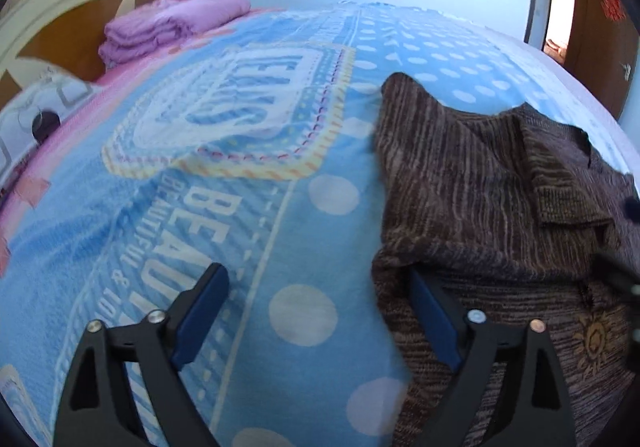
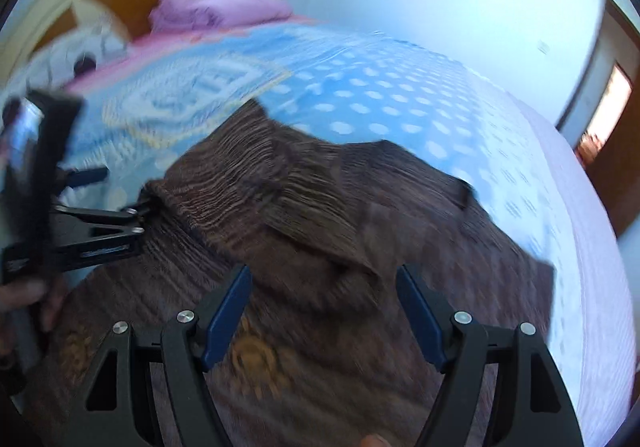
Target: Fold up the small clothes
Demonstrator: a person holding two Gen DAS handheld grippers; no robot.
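A brown striped knit sweater [image 1: 472, 183] with a ribbed collar [image 1: 560, 183] and a yellow sun emblem [image 1: 596, 339] lies on the bed, partly folded over itself. My left gripper [image 1: 316, 271] stands wide open at the sweater's left edge. Its left finger is over the blanket, its right finger over the knit, and nothing is pinched. In the blurred right wrist view the right gripper [image 2: 323, 271] hovers open above the middle of the sweater [image 2: 304, 215], holding nothing. The left gripper [image 2: 128, 187] shows there at the sweater's left edge, with a hand [image 2: 24, 295] behind it.
A blue blanket [image 1: 248, 239] with white dots and lettering covers the bed. A folded pink quilt [image 1: 168, 23] lies by the cream and wood headboard [image 1: 60, 19] at the far left. A brown door [image 1: 600, 27] is at the far right, and the bed's white edge [image 2: 592, 247] runs along the right.
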